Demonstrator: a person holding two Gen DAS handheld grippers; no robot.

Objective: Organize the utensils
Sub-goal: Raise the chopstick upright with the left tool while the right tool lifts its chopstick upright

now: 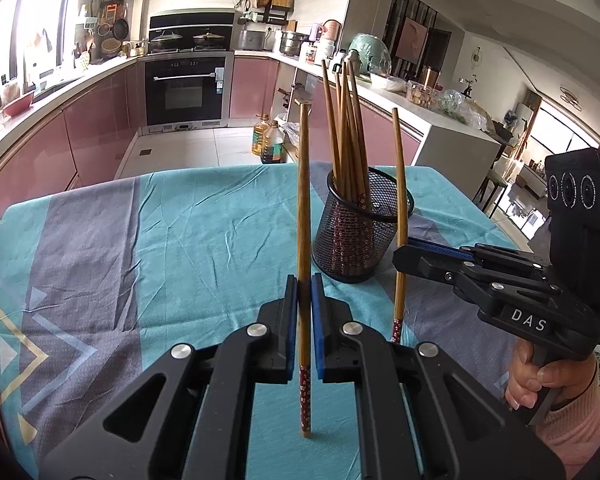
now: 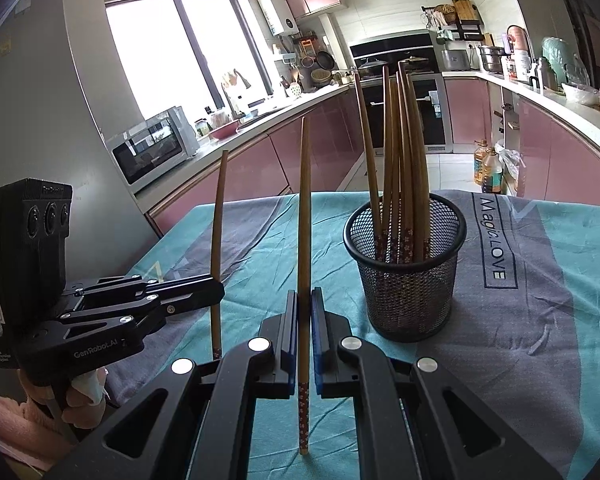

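Beside the mesh holder (image 1: 362, 226), at our one o'clock, we find left gripper (image 1: 304, 292) and right gripper (image 2: 304, 306) each clamped tight on an upright chopstick (image 1: 304, 240) (image 2: 304, 240); we advise lifting clear of the rim, then releasing inside.

Bright daylight from the blown-out window (image 2: 172, 56), soft faint shadows on the tablecloth (image 1: 180, 232), sharp focus, strong fisheye bending, dark vignetted corners
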